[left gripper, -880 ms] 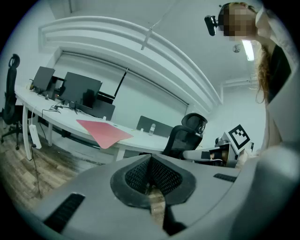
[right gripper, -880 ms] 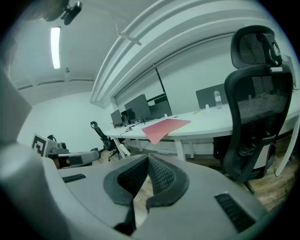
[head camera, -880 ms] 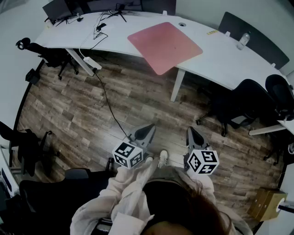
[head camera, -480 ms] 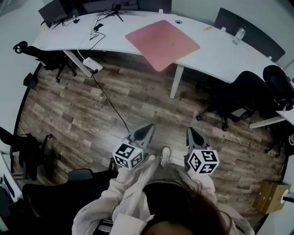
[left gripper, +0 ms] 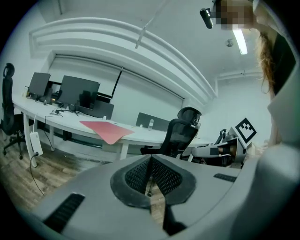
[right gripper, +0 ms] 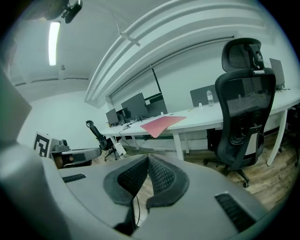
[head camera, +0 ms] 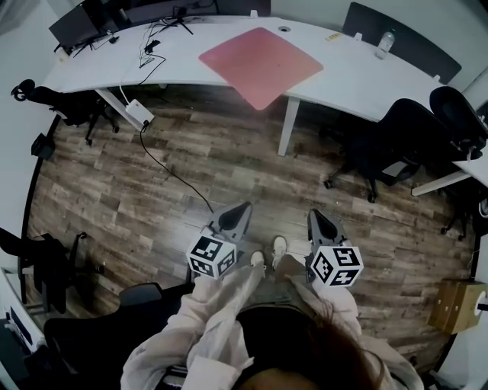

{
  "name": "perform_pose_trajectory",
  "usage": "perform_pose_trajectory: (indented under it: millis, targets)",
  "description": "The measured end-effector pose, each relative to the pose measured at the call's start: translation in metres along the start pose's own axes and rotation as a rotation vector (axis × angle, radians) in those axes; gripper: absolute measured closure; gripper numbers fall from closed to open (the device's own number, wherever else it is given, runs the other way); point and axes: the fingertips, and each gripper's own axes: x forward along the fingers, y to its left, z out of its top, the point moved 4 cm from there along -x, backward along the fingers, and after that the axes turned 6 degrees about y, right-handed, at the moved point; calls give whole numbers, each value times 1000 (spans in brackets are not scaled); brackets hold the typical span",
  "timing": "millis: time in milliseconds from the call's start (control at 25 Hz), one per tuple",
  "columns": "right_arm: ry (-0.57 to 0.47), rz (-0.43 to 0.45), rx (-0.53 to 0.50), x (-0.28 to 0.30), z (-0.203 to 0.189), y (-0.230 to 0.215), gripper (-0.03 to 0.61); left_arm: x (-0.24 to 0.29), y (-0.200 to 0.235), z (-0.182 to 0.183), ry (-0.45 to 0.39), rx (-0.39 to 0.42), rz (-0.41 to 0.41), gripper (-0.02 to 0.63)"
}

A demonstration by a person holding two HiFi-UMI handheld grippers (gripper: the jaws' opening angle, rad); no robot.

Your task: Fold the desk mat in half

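Observation:
The pink desk mat (head camera: 259,65) lies flat on the white curved desk (head camera: 358,80), with one corner hanging over the front edge. It also shows far off in the left gripper view (left gripper: 107,129) and the right gripper view (right gripper: 161,124). Both grippers are held low in front of the person, over the wood floor and far from the desk. My left gripper (head camera: 242,208) (left gripper: 151,157) is shut with nothing in it. My right gripper (head camera: 313,215) (right gripper: 148,157) is also shut and holds nothing.
Black office chairs (head camera: 396,141) (right gripper: 246,103) stand at the right of the desk. A black cable (head camera: 171,171) and a power strip (head camera: 137,114) lie on the floor at the left. Monitors (head camera: 76,23) and a water bottle (head camera: 384,42) sit on the desk. A cardboard box (head camera: 456,305) stands at the lower right.
The desk and mat have slid up and left in the head view as the person shifts. Both grippers stay shut and side by side. The feet have moved a little.

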Motion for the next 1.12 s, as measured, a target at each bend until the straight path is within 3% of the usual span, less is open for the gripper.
perform_pose_trajectory:
  millis: [480,800,1120]
  targets:
    - [48,33,37,33,-10,8,558,1,33,-13,28,-28,26,588]
    - [66,67,66,104,26,-19,558,53,86,13,31,-43,70,588]
    - [95,90,63,189,87,-65,558,133,144,60,35,-51,95,588]
